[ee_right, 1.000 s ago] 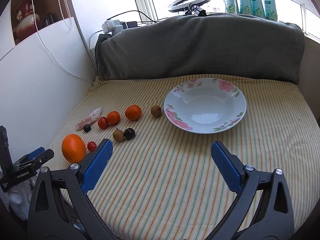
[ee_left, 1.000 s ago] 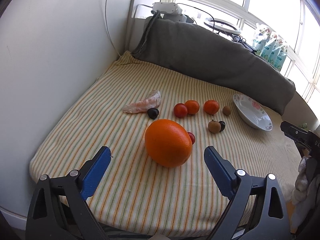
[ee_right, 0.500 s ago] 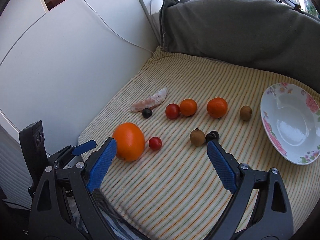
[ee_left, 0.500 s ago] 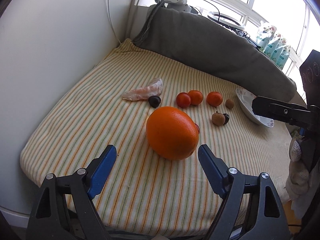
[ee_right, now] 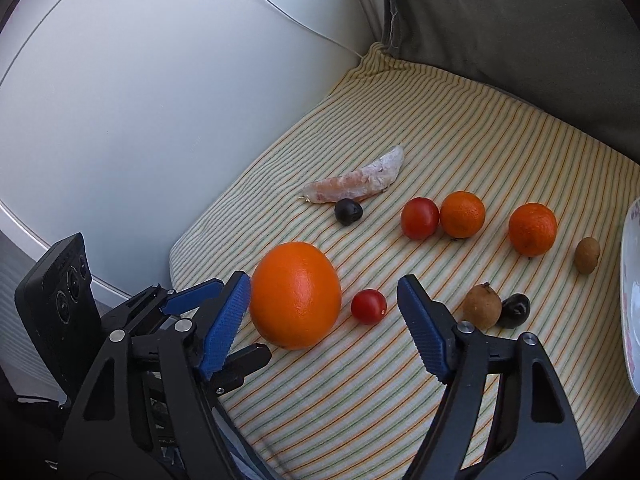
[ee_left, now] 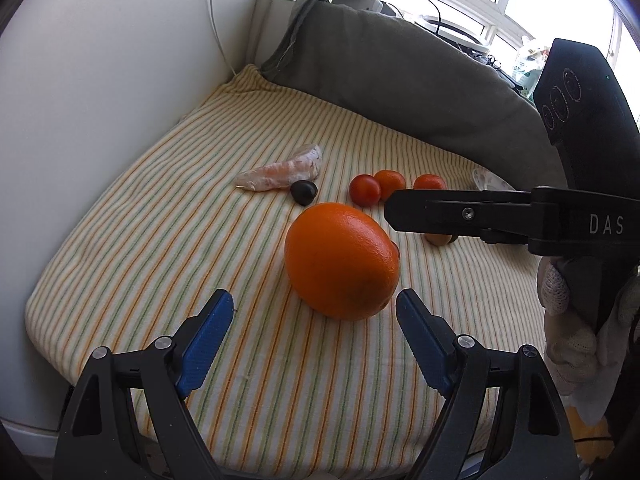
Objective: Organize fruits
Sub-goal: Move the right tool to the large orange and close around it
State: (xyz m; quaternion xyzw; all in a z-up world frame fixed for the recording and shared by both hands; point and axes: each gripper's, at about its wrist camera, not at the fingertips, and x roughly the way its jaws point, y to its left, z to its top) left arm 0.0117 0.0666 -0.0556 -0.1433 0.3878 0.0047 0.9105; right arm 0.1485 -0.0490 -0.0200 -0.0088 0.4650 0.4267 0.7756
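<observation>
large orange resting on the striped cloth, near its front-left edge, with the left gripper spread and hanging just short of it, neither blue pad touching the peel. the right gripper comes in from the other side; its jaws have just been closing but remain apart, with the small cherry tomato and part of the orange framed in the gap and nothing pinched. behind lie a peeled citrus segment, a dark grape, a larger tomato, two mandarins and brown longan-like fruits; the floral plate sits at the far right edge, well apart from the orange. to do this step well, probably only one tool should take the orange: centre the pads on its widest girth, advance until the fruit sits deep between them, then close gently, since the round peel can roll on soft cloth. keep the other gripper clear to avoid a collision.
</observation>
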